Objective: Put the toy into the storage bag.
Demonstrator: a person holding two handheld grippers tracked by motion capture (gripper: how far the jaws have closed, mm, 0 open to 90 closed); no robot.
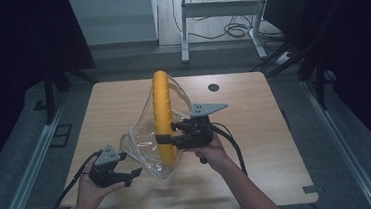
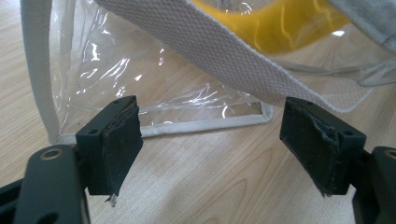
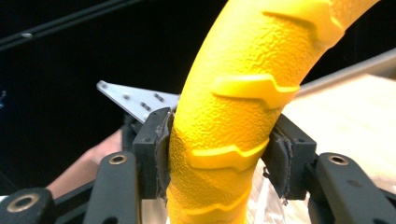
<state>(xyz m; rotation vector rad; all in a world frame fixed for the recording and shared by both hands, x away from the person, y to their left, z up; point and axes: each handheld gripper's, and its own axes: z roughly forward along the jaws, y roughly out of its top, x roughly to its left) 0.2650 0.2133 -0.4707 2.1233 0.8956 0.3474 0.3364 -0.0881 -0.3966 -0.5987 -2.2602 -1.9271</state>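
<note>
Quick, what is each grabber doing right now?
Left gripper: open, holding nothing, just in front of the clear bag.
Right gripper: shut on the yellow ring.

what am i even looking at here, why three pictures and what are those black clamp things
A person sits at a wooden table and holds a hand-operated gripper in each hand; there is no robot arm. The high view comes from a fixed camera above the table. The other two come from small cameras riding on each gripper, looking along its two black jaws.

The right gripper is shut on a yellow ring with raised ridges, holding it upright so that its lower part sits inside a clear plastic bag. The left gripper is open, its jaws apart above bare wood, just in front of the bag's white-trimmed bottom edge. A white woven strap crosses the left gripper view.
</note>
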